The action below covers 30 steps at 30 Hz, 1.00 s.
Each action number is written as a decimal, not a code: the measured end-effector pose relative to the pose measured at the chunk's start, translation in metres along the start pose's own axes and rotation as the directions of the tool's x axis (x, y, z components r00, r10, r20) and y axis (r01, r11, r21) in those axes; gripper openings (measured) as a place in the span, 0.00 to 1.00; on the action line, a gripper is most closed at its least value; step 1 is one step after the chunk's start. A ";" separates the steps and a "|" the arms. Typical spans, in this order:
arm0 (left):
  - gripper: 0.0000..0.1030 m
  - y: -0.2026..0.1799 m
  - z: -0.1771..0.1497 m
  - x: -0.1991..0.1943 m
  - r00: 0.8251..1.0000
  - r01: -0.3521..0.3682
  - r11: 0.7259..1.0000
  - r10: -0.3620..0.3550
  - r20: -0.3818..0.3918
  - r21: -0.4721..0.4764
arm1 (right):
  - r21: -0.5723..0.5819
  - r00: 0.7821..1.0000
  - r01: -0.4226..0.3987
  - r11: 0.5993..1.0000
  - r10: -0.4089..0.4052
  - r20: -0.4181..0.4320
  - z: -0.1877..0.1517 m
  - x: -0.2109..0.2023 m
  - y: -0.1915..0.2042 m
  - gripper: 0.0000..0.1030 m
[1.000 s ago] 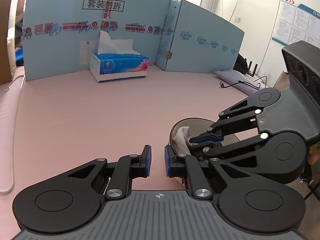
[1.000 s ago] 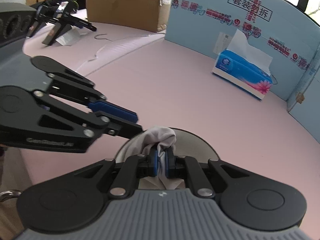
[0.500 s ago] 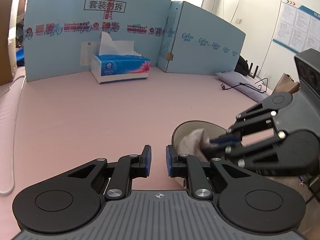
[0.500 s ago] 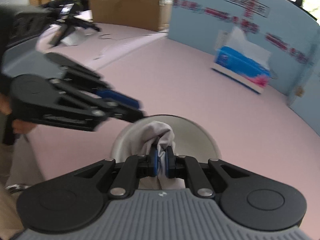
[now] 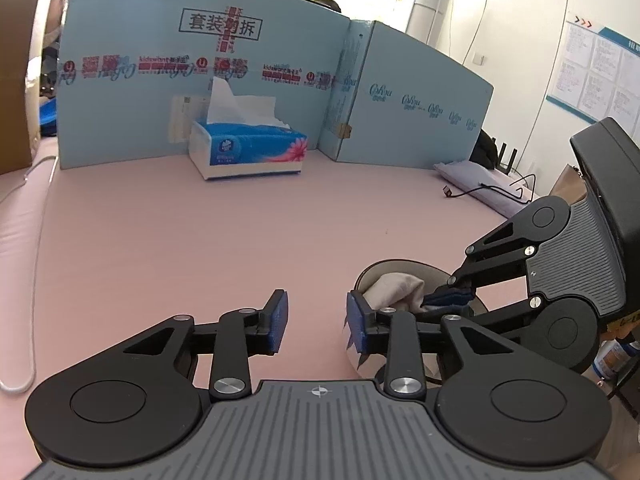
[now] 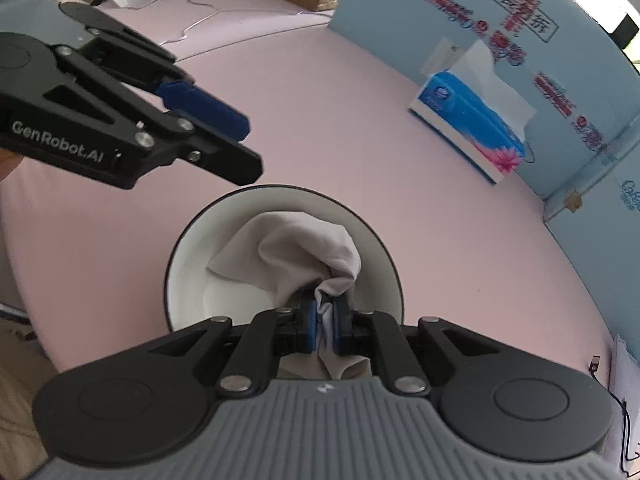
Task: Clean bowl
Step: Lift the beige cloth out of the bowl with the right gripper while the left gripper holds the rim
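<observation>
A bowl (image 6: 188, 280), white inside with a dark rim, sits on the pink table near its edge. A crumpled grey-white cloth (image 6: 304, 252) lies inside it. My right gripper (image 6: 324, 322) is shut on the cloth's lower fold and points steeply down into the bowl. In the left wrist view the bowl (image 5: 394, 270) and cloth (image 5: 394, 290) show low on the right, with the right gripper (image 5: 448, 298) reaching in from that side. My left gripper (image 5: 316, 320) hovers just left of the bowl. Its jaws are opening, with only bare table between the blue pads (image 5: 278, 320). From the right wrist it (image 6: 250, 148) appears above the bowl's far-left rim, apart from it.
A blue tissue box (image 5: 248, 148) stands at the back before a light-blue cardboard screen (image 5: 200, 80). A white cable (image 5: 36, 280) runs along the table's left side. A black cable (image 5: 488, 190) and a pale bag lie at the right edge. Pink tabletop spreads between the bowl and the box.
The left gripper's jaws have spread apart. The right gripper has tilted and shifted with the cloth inside the bowl, so more of the bowl's white inside now shows.
</observation>
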<state>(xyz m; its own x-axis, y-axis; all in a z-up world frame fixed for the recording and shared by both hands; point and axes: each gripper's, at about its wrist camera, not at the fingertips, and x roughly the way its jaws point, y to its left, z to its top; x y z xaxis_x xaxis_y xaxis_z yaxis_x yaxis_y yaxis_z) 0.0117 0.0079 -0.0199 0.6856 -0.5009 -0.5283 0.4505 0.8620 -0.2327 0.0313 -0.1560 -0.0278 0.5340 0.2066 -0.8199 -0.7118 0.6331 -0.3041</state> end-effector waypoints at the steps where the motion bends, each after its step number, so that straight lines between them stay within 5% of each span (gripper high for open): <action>1: 0.39 0.000 0.000 0.000 1.000 -0.001 1.000 0.001 -0.001 -0.001 | 0.003 1.000 -0.009 1.000 0.009 -0.001 0.000 -0.001 -0.001 0.10; 18: 0.50 -0.004 0.004 -0.006 1.000 -0.013 1.000 0.012 0.009 0.015 | 0.170 0.972 -0.230 0.958 0.218 0.086 -0.006 -0.005 -0.009 0.11; 30: 0.53 -0.010 0.006 -0.008 0.999 -0.029 0.999 0.028 0.014 0.024 | 0.320 0.896 -0.433 0.843 0.364 0.253 -0.020 -0.011 -0.027 0.11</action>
<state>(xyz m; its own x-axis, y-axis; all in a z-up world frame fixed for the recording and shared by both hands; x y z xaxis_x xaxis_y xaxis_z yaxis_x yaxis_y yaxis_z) 0.0052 0.0032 -0.0078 0.7062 -0.4774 -0.5229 0.4442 0.8738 -0.1980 0.0360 -0.1904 -0.0205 0.3349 0.6044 -0.7229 -0.6847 0.6832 0.2540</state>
